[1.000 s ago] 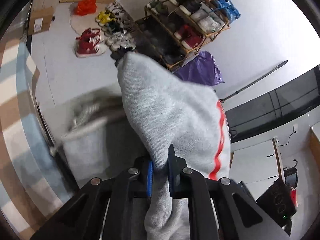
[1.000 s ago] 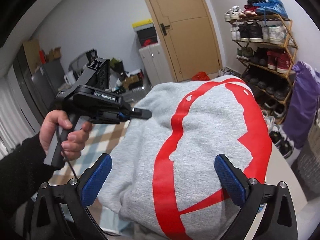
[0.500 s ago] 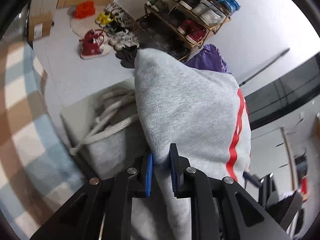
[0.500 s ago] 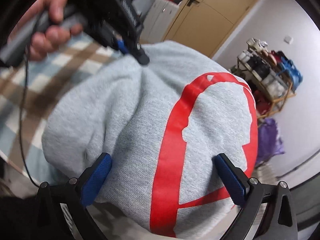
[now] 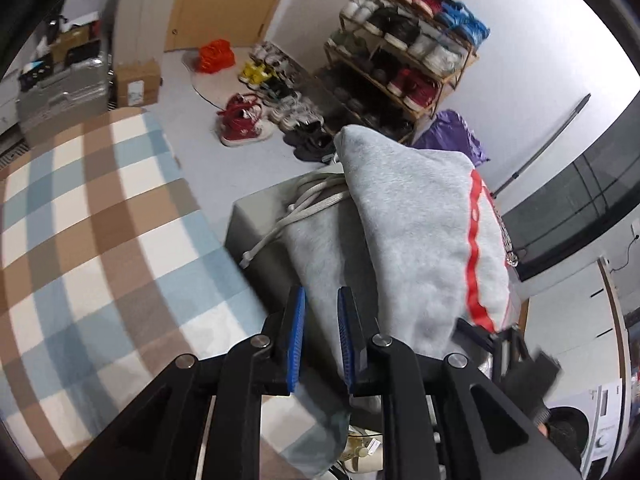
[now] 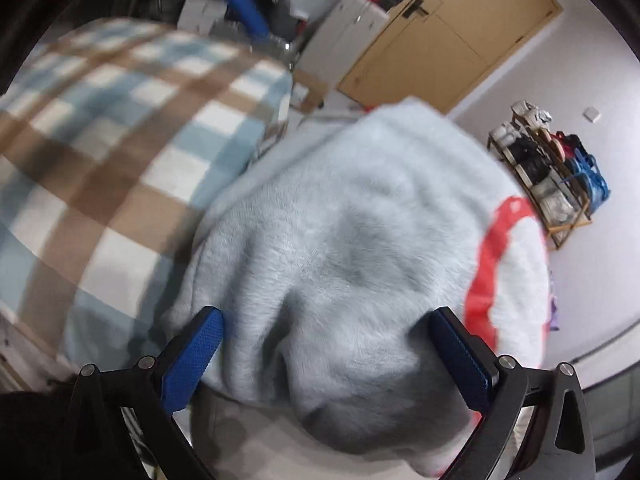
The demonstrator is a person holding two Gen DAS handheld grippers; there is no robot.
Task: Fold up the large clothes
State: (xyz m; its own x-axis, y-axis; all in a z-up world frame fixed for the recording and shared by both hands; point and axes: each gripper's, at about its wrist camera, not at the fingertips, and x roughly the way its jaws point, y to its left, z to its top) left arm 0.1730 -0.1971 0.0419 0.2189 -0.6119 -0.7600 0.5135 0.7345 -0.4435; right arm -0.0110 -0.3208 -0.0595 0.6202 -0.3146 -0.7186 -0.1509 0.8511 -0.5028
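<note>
A shoe rack [image 5: 404,60] packed with shoes fills the upper right of the left view, loose shoes [image 5: 256,100] on the floor before it. A checked blanket [image 5: 80,232] covers the left. The grey sweatshirt [image 5: 420,232] runs from lower centre toward the upper middle, over a grey box [image 5: 256,224]. The left gripper [image 5: 320,340] stands nearly together, cloth between its pads. The right gripper [image 6: 328,356] is spread wide around the bunched cloth.
</note>
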